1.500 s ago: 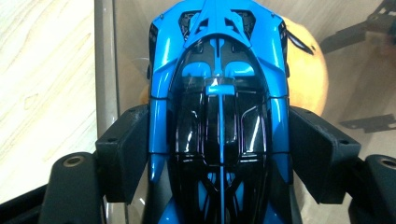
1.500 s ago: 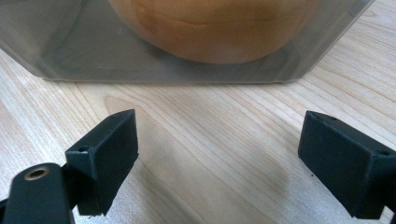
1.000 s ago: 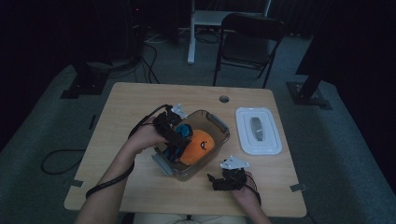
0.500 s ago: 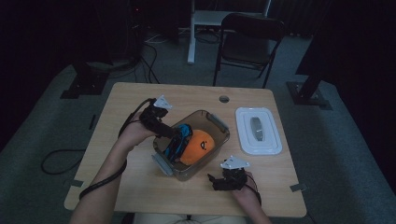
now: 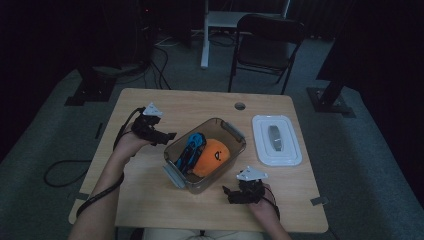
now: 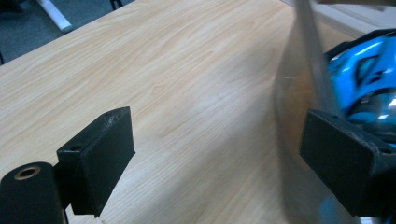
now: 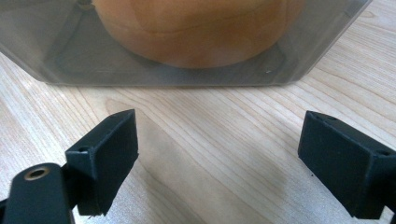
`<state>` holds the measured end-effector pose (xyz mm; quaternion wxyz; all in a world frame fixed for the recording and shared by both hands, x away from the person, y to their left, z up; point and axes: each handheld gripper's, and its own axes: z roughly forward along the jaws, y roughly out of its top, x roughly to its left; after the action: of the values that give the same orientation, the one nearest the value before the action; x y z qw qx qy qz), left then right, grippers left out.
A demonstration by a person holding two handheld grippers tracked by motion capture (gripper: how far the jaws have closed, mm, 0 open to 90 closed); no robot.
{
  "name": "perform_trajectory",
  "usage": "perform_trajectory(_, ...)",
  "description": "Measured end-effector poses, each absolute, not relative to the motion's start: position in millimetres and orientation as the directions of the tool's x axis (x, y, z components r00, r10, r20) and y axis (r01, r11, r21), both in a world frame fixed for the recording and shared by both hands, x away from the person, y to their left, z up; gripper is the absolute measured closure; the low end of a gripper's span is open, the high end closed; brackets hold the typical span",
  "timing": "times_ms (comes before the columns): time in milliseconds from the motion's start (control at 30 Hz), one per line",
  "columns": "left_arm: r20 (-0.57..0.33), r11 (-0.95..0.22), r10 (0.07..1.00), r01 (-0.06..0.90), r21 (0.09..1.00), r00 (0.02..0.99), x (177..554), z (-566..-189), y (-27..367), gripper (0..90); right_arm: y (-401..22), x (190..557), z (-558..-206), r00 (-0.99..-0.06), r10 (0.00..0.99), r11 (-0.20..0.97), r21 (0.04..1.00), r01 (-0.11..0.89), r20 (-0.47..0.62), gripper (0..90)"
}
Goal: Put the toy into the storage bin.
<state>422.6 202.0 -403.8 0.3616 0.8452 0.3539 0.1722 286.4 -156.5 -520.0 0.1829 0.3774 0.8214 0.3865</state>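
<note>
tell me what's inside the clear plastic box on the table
The clear plastic box holds a blue and black toy beside a rounded orange soft item. Whatever lies beneath them is covered.

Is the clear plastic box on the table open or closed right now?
Open. The box has no cover; its white lid lies flat on the table beside it.

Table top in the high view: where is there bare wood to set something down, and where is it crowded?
Bare wood runs along the far edge of the table, from the left tool to the cable hole. The near left corner, beside the person's left forearm, is free too. It is crowded mid-table: the clear bin with blue and orange things, the white lid, and the right tool.
</note>
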Motion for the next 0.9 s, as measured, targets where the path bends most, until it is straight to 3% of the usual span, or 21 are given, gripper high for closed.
perform_trajectory(100, -0.001, -0.457, 0.73, 0.49, 0.742, 0.683, 427.0, -415.7, 211.3, 11.1, -156.5, 287.1, -519.0, -0.649, 0.761, 0.416, 0.775, 0.476, -0.01, 11.8)
perform_trajectory(500, 0.003, -0.509, 0.718, 0.522, 0.685, 0.696, 433.5, -471.9, 203.4, 11.2, -158.4, 302.7, -507.8, -0.632, 0.775, 0.4, 0.787, 0.469, -0.017, 11.8)
perform_trajectory(900, -0.031, -0.497, 0.706, 0.526, 0.69, 0.708, 429.2, -479.0, 194.5, 12.3, -161.7, 309.6, -503.1, -0.603, 0.797, 0.364, 0.796, 0.483, 0.002, 11.8)
